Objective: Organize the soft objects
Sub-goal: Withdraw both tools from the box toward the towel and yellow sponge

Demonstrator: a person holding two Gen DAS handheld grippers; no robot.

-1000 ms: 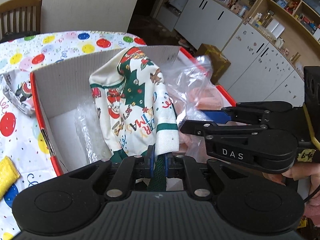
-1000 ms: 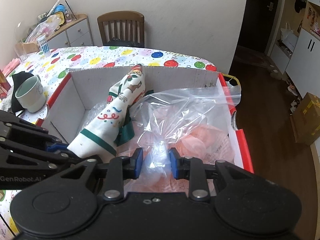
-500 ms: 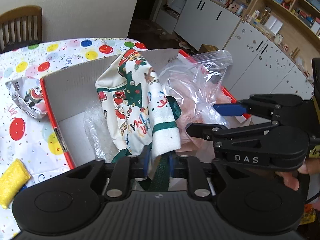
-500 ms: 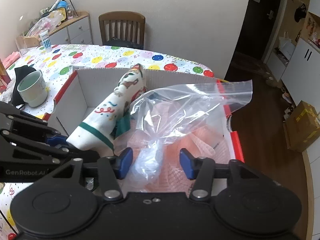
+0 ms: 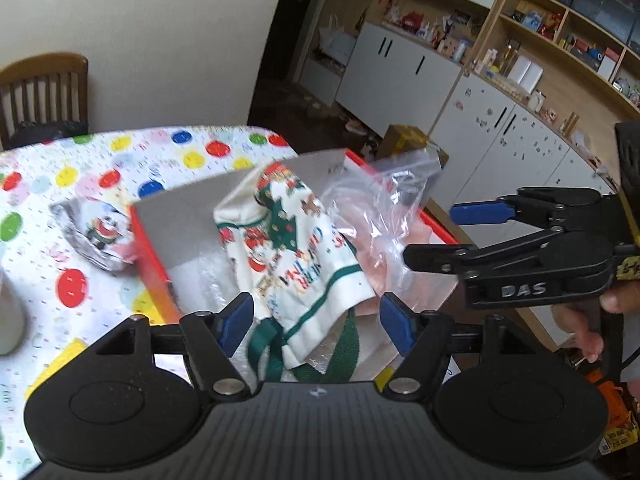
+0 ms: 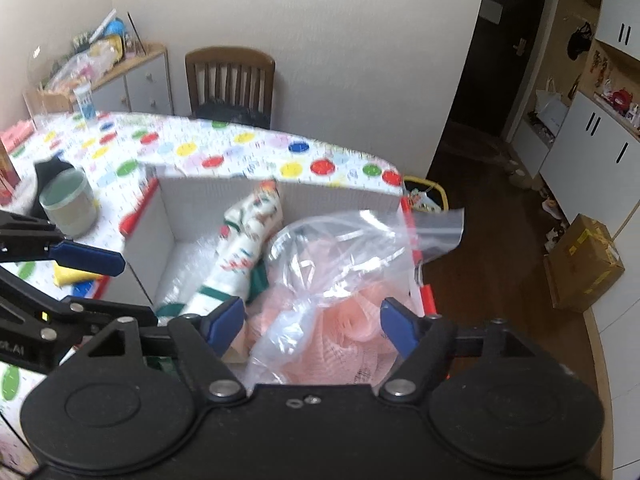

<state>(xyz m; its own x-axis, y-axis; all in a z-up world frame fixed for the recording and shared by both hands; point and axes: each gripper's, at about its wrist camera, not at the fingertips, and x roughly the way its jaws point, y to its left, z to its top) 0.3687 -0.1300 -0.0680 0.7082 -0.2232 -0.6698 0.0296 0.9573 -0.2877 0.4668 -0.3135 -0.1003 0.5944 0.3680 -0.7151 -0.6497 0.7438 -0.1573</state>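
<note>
Both grippers' jaws are opening: left gripper [image 5: 316, 322] over the Christmas stocking [image 5: 296, 256], right gripper [image 6: 312, 322] over the clear bag [image 6: 340, 264], both apparently inside the box [image 6: 168, 236]. Only the right view shows the mug [image 6: 70, 204].

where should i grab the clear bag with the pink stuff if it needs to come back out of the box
Grip the clear bag at its empty upper flap by the zip edge, coming from above on the right side. That part stands free over the box rim; the pink bulk below is wide and soft.
</note>
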